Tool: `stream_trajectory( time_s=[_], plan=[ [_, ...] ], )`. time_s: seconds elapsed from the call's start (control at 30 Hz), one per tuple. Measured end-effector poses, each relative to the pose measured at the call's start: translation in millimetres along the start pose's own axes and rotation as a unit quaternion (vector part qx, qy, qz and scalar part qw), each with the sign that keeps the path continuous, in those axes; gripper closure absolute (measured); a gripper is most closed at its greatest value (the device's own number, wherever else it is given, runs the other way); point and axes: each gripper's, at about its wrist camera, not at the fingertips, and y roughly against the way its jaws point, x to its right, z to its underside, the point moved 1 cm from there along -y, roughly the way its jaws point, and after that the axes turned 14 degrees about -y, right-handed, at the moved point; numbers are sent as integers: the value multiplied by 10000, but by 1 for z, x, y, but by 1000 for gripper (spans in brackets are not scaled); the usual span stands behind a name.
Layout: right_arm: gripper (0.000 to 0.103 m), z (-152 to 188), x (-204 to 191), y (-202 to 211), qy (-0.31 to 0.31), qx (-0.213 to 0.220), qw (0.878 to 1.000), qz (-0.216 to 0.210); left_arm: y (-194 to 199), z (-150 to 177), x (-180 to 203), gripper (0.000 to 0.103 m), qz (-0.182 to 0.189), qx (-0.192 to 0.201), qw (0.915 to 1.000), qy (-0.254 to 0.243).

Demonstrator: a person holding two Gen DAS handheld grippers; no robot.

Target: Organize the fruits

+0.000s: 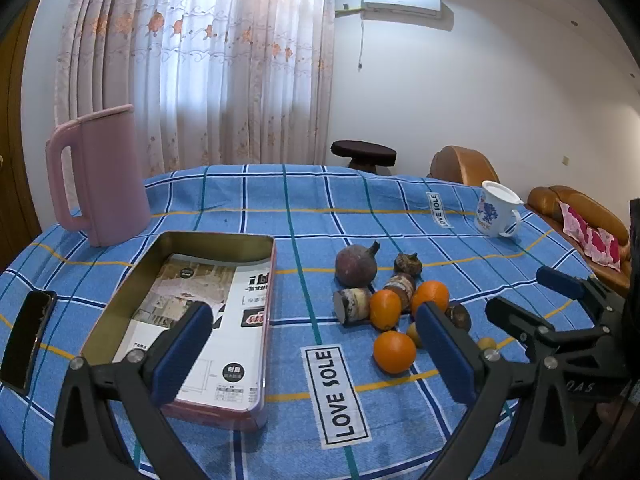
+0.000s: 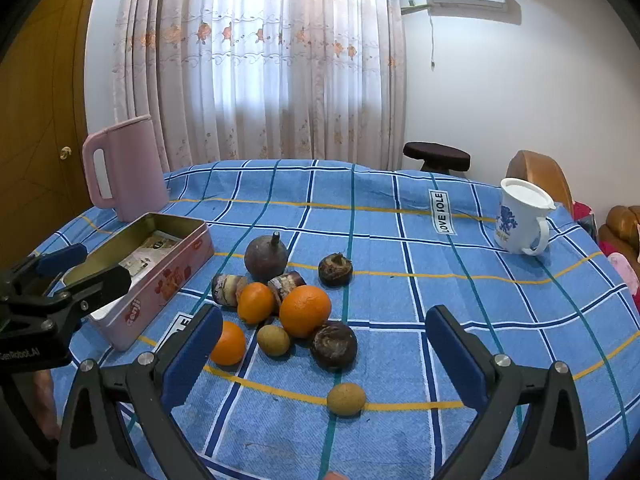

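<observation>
Both hand-held grippers, left [image 1: 316, 344] & right [image 2: 324, 356], are hovering wide open w/ nothing held; fruit pile [image 2: 288, 308] is sitting loose on surface [image 2: 440, 280], tin [image 1: 180, 320] holding no fruit, so task's barely starting

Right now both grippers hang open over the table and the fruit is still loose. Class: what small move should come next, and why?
Probably lower the right gripper onto the nearest small brown fruit. It lies alone, clear of the pile, so open jaws can straddle it without nudging the oranges. The open tin on the left stands ready to take it.
</observation>
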Motion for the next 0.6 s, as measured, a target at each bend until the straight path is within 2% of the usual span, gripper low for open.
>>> stream_trajectory(
  time_s=[0.6],
  plan=[
    [1, 2, -1, -1, -54, -15, 10000, -74, 0, 1, -1, 0, 7, -11, 10000, 11]
  ],
)
